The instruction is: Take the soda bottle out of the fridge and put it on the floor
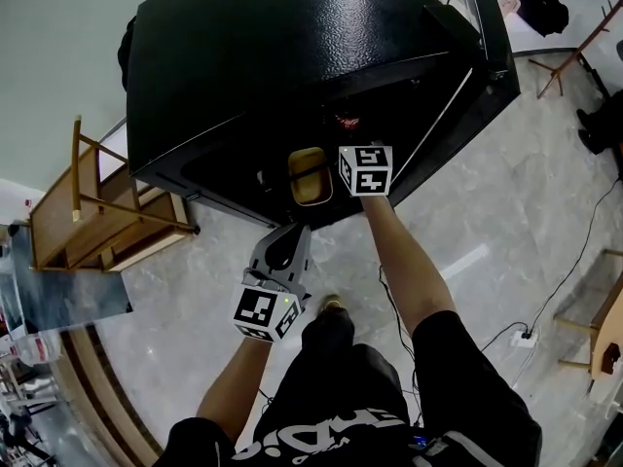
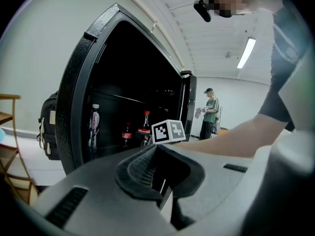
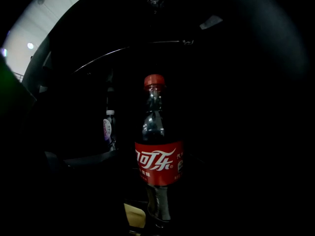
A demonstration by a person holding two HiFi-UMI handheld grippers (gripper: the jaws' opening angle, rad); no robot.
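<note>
The black fridge (image 1: 292, 56) stands with its door (image 1: 487, 27) open. My right gripper reaches into it; only its marker cube (image 1: 365, 170) shows in the head view. In the right gripper view a cola soda bottle (image 3: 157, 163) with a red cap and red label stands upright, close and dead centre. The jaws are lost in the dark there. A second, smaller cola bottle (image 2: 127, 134) stands beside the tall one (image 2: 144, 128). My left gripper (image 1: 284, 241) hangs outside, below the fridge front, with its jaws together and nothing between them.
A purple-labelled bottle (image 2: 94, 124) stands at the fridge's left side. A tan tub-like thing (image 1: 310, 175) sits by the right gripper. A wooden chair (image 1: 97, 212) stands to the left. A cable and socket strip (image 1: 526, 336) lie on the floor at right. A person in green (image 2: 210, 113) stands behind.
</note>
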